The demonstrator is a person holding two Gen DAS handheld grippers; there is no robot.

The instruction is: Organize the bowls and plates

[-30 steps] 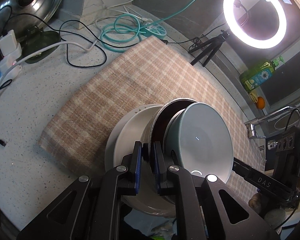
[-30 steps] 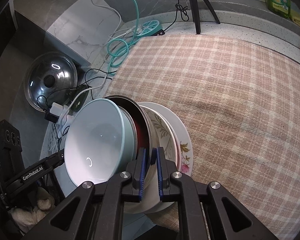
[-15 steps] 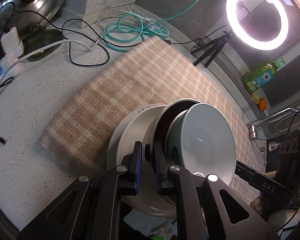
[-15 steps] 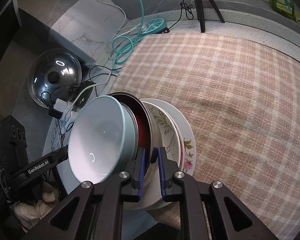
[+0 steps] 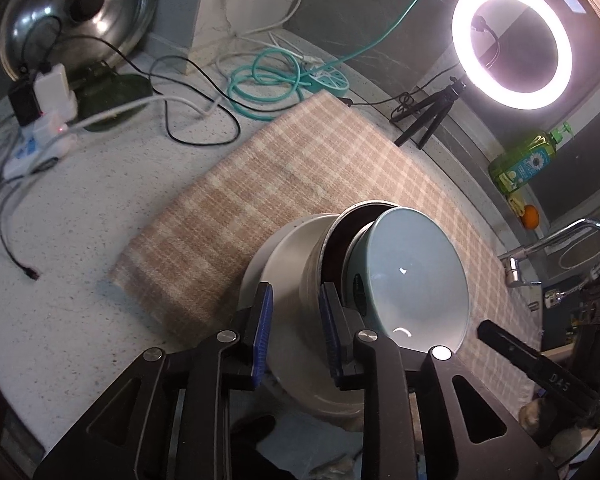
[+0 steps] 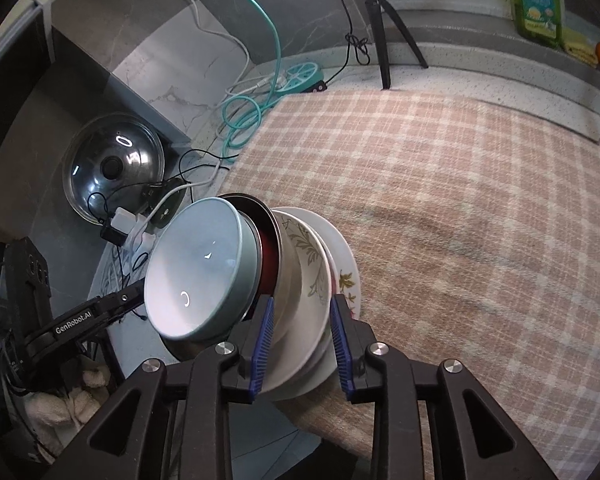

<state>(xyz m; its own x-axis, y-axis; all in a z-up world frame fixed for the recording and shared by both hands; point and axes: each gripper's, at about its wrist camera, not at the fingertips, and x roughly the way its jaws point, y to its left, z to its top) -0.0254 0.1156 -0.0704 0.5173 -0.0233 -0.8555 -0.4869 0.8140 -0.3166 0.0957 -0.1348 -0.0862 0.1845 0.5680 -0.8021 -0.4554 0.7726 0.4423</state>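
Both hand-held grippers' jaws are opening around tilted nested dishes [image 6: 300, 264], pale-blue bowl [image 5: 416, 276] uppermost.

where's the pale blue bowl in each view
Left wrist: pale blue bowl right of centre, at the right end of the stack of dishes.
Right wrist: pale blue bowl left of centre, at the stack's left end.
Shared landmark: the coiled teal cable behind the plaid cloth.
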